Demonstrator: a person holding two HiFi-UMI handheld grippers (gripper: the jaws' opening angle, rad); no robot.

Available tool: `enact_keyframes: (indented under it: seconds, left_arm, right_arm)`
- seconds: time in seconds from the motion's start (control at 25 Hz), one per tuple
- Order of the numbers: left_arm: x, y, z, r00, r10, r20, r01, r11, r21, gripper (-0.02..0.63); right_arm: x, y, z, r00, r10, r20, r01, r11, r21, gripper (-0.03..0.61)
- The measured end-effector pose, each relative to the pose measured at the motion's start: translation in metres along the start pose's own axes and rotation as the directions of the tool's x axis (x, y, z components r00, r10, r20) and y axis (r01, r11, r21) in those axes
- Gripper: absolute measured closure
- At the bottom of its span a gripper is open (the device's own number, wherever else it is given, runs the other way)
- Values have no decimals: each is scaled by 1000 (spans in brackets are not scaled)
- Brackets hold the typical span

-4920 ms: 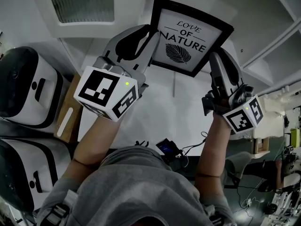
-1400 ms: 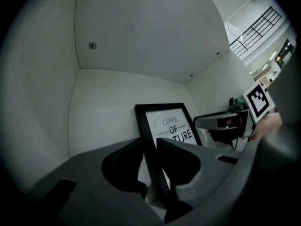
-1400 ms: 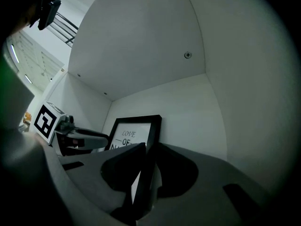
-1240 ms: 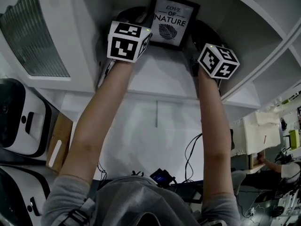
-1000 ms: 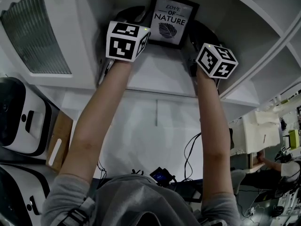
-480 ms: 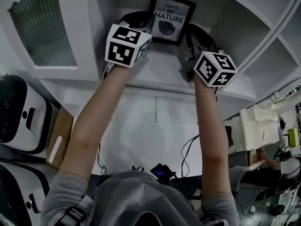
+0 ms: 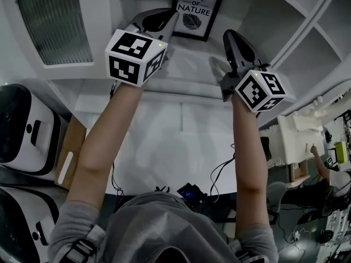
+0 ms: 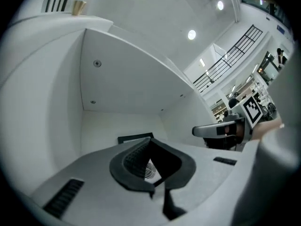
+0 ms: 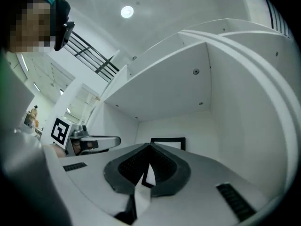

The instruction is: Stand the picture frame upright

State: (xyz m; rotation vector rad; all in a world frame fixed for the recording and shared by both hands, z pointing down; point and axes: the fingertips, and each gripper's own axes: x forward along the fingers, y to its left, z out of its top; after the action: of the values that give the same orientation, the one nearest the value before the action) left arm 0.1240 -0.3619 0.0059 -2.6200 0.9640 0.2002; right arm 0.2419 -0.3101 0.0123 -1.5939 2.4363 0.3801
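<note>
While black rectangular picture frame (image 7: 190,11) stands upright at back of white shelf compartment (image 7: 189,75), left gripper (image 8: 150,142) and right gripper (image 9: 149,147) hover short of it; jaws on both closed, gripping nothing.

One picture frame (image 7: 191,12) at twelve o'clock; two claws, left claw (image 7: 167,18) and right claw (image 7: 230,37); two white appliances (image 7: 27,122) at nine o'clock.

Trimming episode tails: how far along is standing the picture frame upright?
Done: the picture frame stands upright at the back of the shelf, print facing out. In hand: nothing; the left tongs and right tongs are shut, empty and apart from the frame. Left: nothing visible, apart from perhaps lowering the arms.
</note>
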Motion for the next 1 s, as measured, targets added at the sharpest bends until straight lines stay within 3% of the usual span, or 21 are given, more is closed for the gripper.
enact_keyframes:
  seconds: [0.44, 0.68, 1.0]
  left_arm:
    - [-72, -40, 24, 994, -82, 70, 83, 997, -7, 606]
    - [-131, -42, 9, 997, -62, 36, 60, 996, 68, 607]
    - [-204, -21, -12, 1000, -7, 15, 7, 1000, -1, 607]
  right_arm:
    - [-57, 46, 37, 998, 28, 48, -26, 999, -43, 551]
    - [-87, 73, 36, 999, 33, 41, -32, 998, -45, 552]
    - [-126, 104, 15, 1000, 12, 13, -11, 998, -59, 552]
